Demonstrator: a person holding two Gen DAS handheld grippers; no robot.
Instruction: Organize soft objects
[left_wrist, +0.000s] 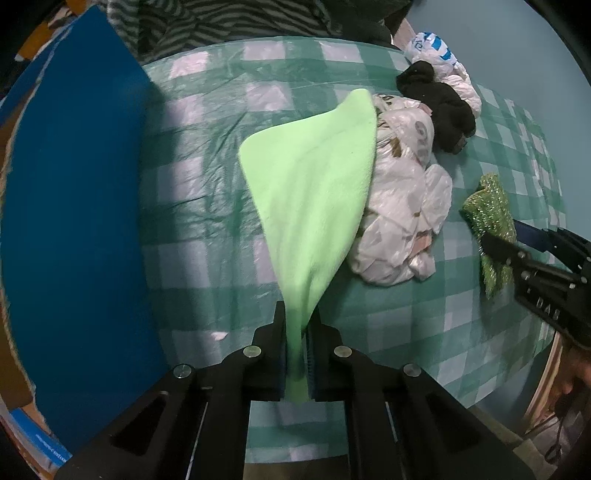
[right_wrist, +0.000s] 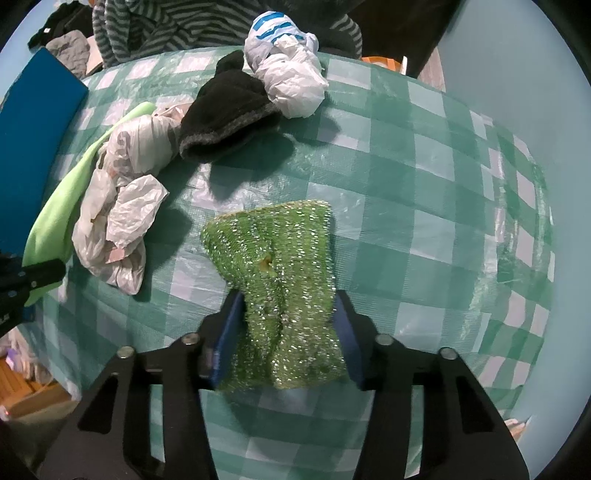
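A table covered with a green-and-white checked plastic cloth (right_wrist: 424, 177) fills the scene, its surface creased and glossy under light from above. A pale blue wall (left_wrist: 517, 55) rises on the right. On the left stands a deep blue board (left_wrist: 74, 221), upright at the table's edge. At the far side lies a heap of grey-striped fabric (right_wrist: 177, 26). Wooden flooring (right_wrist: 22, 387) shows near left, below the table.

Left gripper (left_wrist: 296, 332), right gripper (right_wrist: 290, 325): matte black linkage arms, silver round pivot screws, blue-padded jaws.
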